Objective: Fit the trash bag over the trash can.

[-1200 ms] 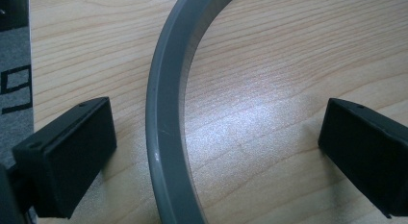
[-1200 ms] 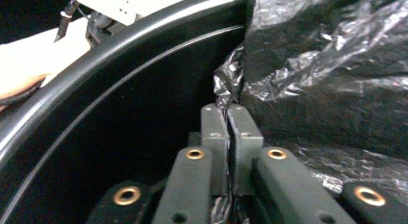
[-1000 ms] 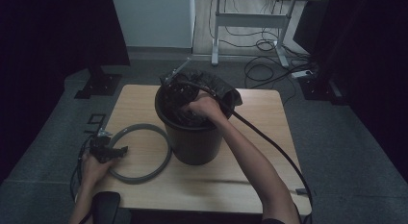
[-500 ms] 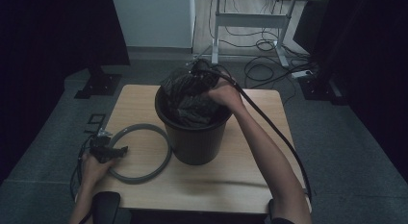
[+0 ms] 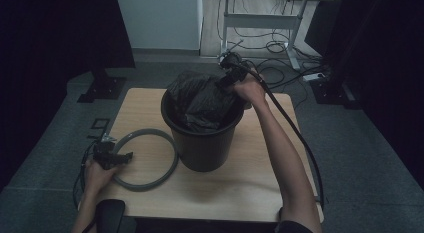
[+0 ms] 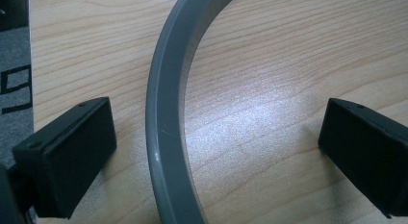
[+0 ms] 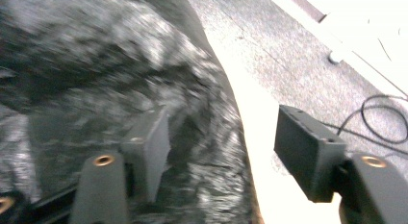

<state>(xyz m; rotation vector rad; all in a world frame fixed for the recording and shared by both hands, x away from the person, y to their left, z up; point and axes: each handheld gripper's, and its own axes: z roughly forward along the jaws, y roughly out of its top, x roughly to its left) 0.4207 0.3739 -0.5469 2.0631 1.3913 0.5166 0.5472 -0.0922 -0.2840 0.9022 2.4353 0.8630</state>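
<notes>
A black bucket (image 5: 202,143) stands mid-table with a crumpled black bag (image 5: 200,100) bulging above its rim. My right gripper (image 5: 226,79) is held at the bucket's far right rim, pointing down at the bag. In the right gripper view it (image 7: 225,148) is open, one jaw over the bag (image 7: 96,80) and the other over the pale table. A grey ring (image 5: 174,160) lies flat to the left of the bucket. My left gripper (image 5: 118,157) rests at the ring's left side, open (image 6: 216,155), with the ring's band (image 6: 163,113) passing between its jaws, untouched.
The wooden table (image 5: 240,183) has free room in front of and to the right of the bucket. A thick cable (image 5: 300,138) trails from my right gripper along the arm. Beyond the table are a white desk frame (image 5: 260,18) and floor cables (image 5: 280,45).
My right gripper has moved from the bucket's middle up and back to its far right rim, and the bag now stands higher. The left gripper and the ring have stayed put.
</notes>
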